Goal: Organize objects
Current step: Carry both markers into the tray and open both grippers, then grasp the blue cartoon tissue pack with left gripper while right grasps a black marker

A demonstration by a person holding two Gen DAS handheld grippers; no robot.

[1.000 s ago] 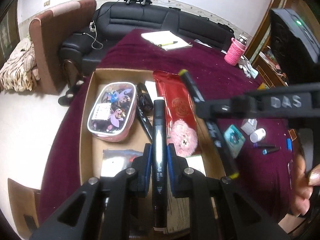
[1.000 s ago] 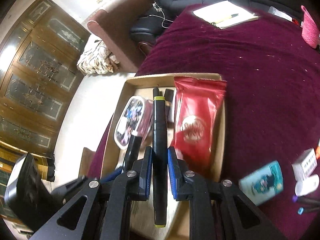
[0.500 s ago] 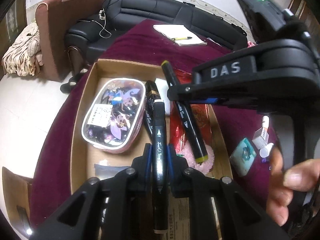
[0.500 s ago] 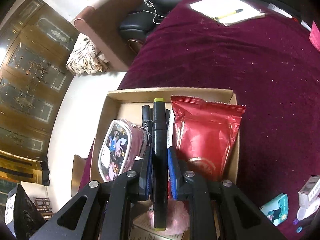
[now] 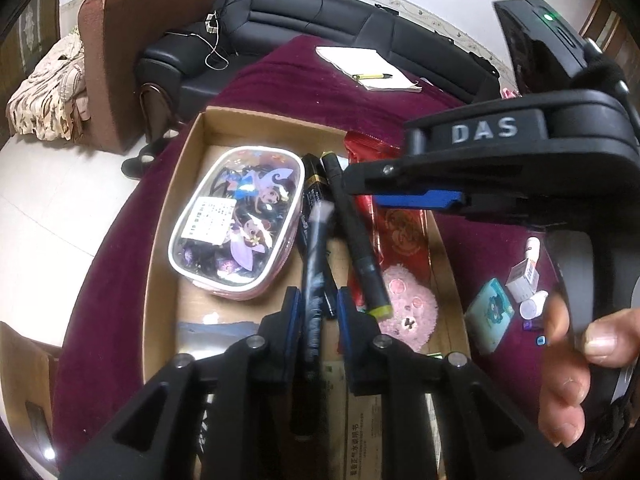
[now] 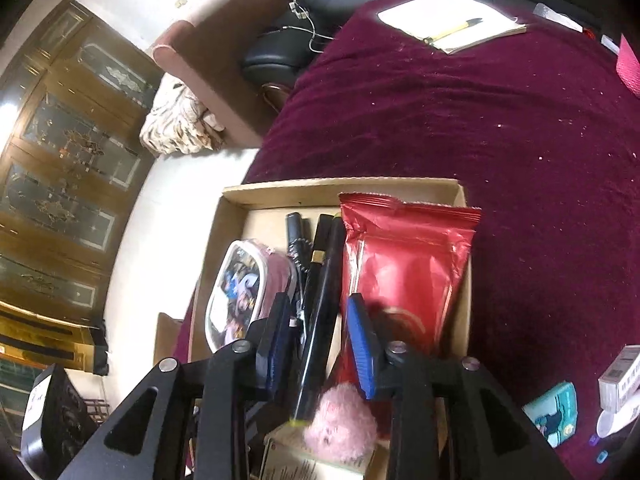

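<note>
Both grippers over cardboard box (image 5: 188,152). Left gripper (image 5: 316,300) jaws opening, blurred black marker (image 5: 314,280) between pads. Right gripper (image 6: 320,316) jaws opening, wide; yellow-tipped marker (image 6: 320,312) lies loose between them, beside red packet (image 6: 404,264).

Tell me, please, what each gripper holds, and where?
Nothing is gripped: the left gripper's jaws are opening off the blurred marker, the right gripper's off the yellow-tipped marker.

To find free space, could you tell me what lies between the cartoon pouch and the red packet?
In the left wrist view, several black markers and pens fill that gap inside the cardboard box.
</note>
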